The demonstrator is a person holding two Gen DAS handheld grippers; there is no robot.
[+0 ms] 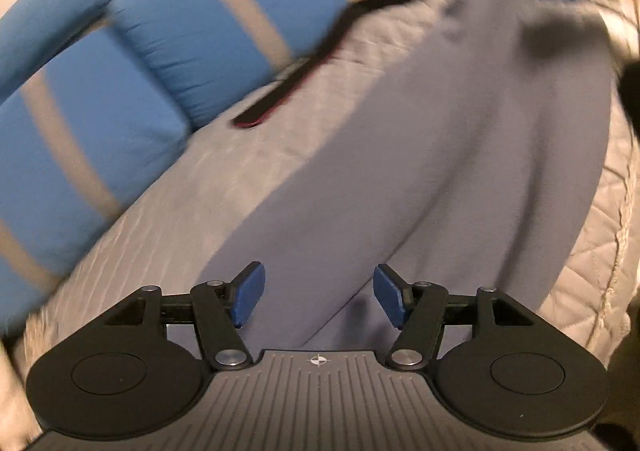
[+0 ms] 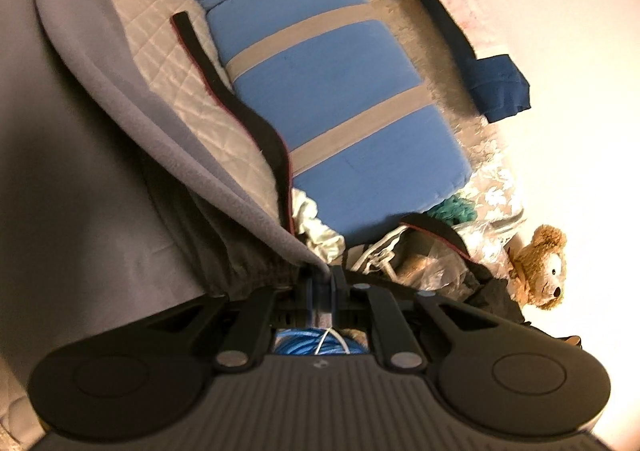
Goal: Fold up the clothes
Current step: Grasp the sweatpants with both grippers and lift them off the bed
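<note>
Quilted beige bedding (image 1: 168, 235) lies under both grippers. Nearest, the left gripper (image 1: 319, 297) hovers with fingers spread wide, nothing between them, over the grey garment (image 1: 460, 155) draped across the quilt. The right gripper (image 2: 320, 285) pinches that garment's edge tight. Beyond lie blue striped pillows (image 2: 320, 91) and a teddy bear (image 2: 540, 267).

Blue pillows (image 1: 132, 63) motion-blurred, grey garment (image 1: 440, 155) cut off at top

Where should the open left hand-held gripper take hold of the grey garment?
Probably its near edge, directly ahead between the left hand-held gripper pads. The grey garment runs taut toward the right hand-held gripper, which pinches its far corner.
</note>
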